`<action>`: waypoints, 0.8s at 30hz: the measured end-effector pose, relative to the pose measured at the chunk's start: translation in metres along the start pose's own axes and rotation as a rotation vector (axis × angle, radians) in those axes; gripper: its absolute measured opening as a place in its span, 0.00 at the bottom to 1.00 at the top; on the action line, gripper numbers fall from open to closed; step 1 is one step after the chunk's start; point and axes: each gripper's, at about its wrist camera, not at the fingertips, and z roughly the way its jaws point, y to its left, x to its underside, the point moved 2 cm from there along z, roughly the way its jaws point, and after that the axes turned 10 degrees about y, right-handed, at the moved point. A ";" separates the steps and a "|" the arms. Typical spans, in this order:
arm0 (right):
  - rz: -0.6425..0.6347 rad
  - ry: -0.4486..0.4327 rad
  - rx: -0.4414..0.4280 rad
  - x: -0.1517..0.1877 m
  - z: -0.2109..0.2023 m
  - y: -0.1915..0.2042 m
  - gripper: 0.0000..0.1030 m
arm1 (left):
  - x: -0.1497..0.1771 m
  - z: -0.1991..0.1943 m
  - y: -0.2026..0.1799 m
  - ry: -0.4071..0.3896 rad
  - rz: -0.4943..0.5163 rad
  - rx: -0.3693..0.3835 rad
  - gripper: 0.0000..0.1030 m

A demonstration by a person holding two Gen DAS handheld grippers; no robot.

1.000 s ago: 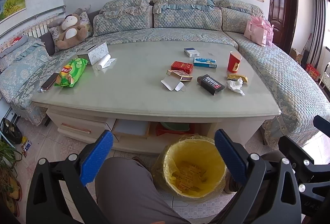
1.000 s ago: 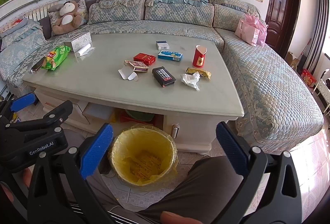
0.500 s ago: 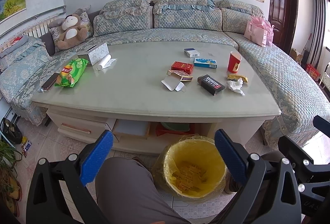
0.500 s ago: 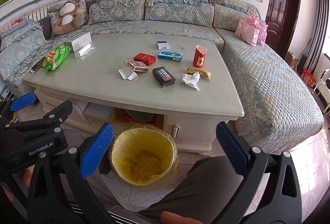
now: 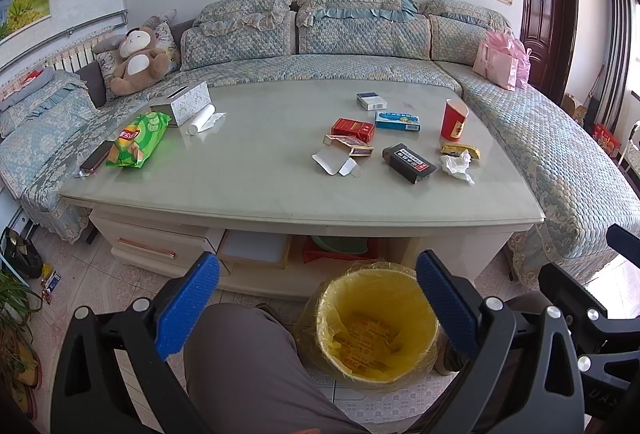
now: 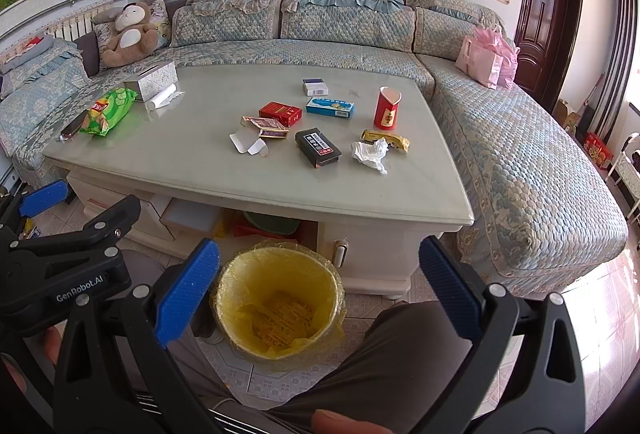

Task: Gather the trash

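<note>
A yellow-lined trash bin (image 5: 376,326) stands on the floor before the coffee table (image 5: 248,190); it also shows in the right wrist view (image 6: 276,310). On the table lie a crumpled tissue (image 5: 456,165), a yellow wrapper (image 5: 460,150), a black box (image 5: 408,163), a red paper cup (image 5: 454,120), a red box (image 5: 353,130), a blue box (image 5: 397,120), torn packaging (image 5: 340,158) and a green chip bag (image 5: 138,140). My left gripper (image 5: 318,298) and right gripper (image 6: 320,294) are both open and empty, held low above my knees, short of the table.
A tissue box (image 5: 182,103), a paper roll (image 5: 200,119) and a phone (image 5: 96,156) sit at the table's left. A sofa (image 5: 560,154) wraps round the back and right. A teddy bear (image 5: 136,60) and a pink bag (image 5: 500,60) rest on it.
</note>
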 end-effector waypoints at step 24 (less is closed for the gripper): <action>0.003 0.002 0.001 0.002 0.000 0.000 0.95 | 0.003 0.002 -0.001 0.001 -0.003 -0.001 0.93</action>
